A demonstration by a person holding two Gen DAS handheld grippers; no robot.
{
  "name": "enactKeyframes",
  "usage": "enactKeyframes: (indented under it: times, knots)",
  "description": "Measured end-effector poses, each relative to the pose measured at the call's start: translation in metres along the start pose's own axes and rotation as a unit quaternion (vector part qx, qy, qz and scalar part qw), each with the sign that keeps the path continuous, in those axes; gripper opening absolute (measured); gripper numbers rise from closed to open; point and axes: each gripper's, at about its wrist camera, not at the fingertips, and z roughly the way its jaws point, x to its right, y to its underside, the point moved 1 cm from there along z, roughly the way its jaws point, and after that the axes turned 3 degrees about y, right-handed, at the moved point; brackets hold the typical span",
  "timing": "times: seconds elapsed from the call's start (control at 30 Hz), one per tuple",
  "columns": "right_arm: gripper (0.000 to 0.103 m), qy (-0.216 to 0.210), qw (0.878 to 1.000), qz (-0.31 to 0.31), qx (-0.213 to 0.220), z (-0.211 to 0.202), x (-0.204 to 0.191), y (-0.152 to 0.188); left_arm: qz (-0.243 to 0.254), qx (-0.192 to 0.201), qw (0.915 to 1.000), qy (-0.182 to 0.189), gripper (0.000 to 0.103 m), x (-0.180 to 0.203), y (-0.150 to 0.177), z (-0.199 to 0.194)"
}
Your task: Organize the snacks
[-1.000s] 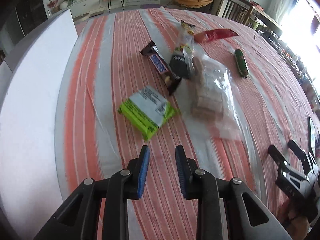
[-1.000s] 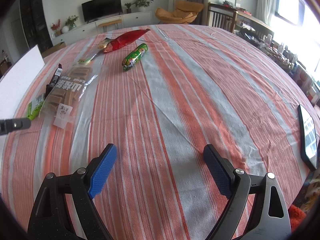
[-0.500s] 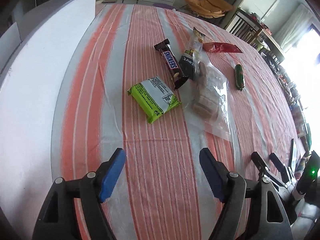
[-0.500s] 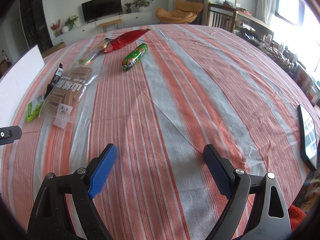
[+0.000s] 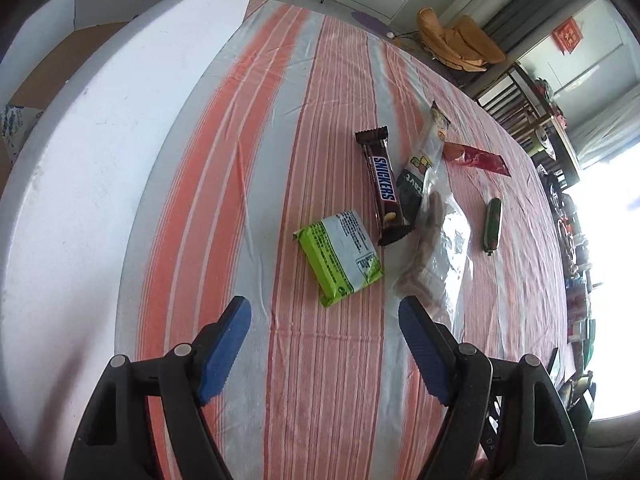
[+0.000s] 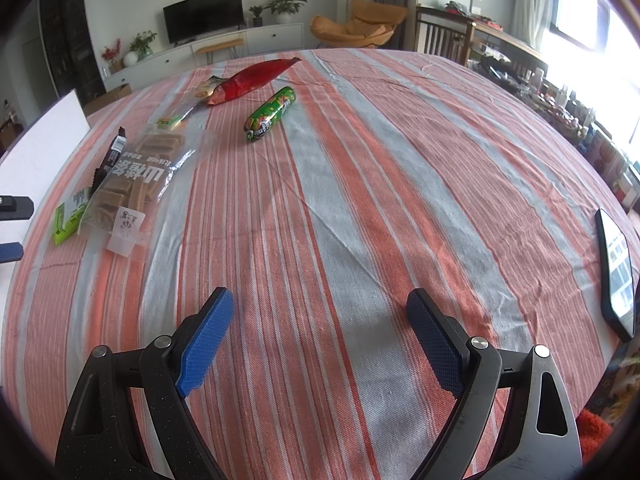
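Observation:
Several snacks lie on the striped tablecloth. A green and white packet lies just ahead of my left gripper, which is open and empty. Beyond it lie a Snickers bar, a clear bag of brown bars, a slim black and clear packet, a red packet and a green sausage stick. My right gripper is open and empty above bare cloth. Its view shows the clear bag, sausage stick and red packet far ahead on the left.
A large white box wall stands along the table's left side. A black phone lies at the right edge of the table. Chairs, a sideboard and a TV stand beyond the far edge.
My left gripper has opened wide from nearly shut and has swung left and back from the green packet. My right gripper has not moved.

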Motion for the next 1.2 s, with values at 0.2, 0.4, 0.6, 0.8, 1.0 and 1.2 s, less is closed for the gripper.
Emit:
enactKeyframes:
  times: [0.2, 0.4, 0.6, 0.8, 1.0, 1.2]
  knots:
    - [0.091, 0.0, 1.0, 0.0, 0.0, 0.0, 0.0, 0.0, 0.014, -0.01, 0.9995, -0.027, 0.076, 0.022, -0.016, 0.037]
    - [0.091, 0.0, 1.0, 0.0, 0.0, 0.0, 0.0, 0.0, 0.062, 0.003, 0.9951, -0.078, 0.077, 0.048, -0.027, 0.058]
    - [0.091, 0.0, 1.0, 0.0, 0.0, 0.0, 0.0, 0.0, 0.086, -0.001, 0.9899, -0.112, 0.077, 0.039, -0.029, 0.056]
    - [0.091, 0.0, 1.0, 0.0, 0.0, 0.0, 0.0, 0.0, 0.091, 0.0, 0.9864, -0.137, 0.083, 0.034, -0.031, 0.058]
    - [0.091, 0.0, 1.0, 0.0, 0.0, 0.0, 0.0, 0.0, 0.122, -0.002, 0.9771, -0.175, 0.095, 0.052, -0.033, 0.077]
    - [0.091, 0.0, 1.0, 0.0, 0.001, 0.0, 0.0, 0.001, 0.135, 0.017, 0.9768, -0.166, 0.068, 0.045, -0.023, 0.062]
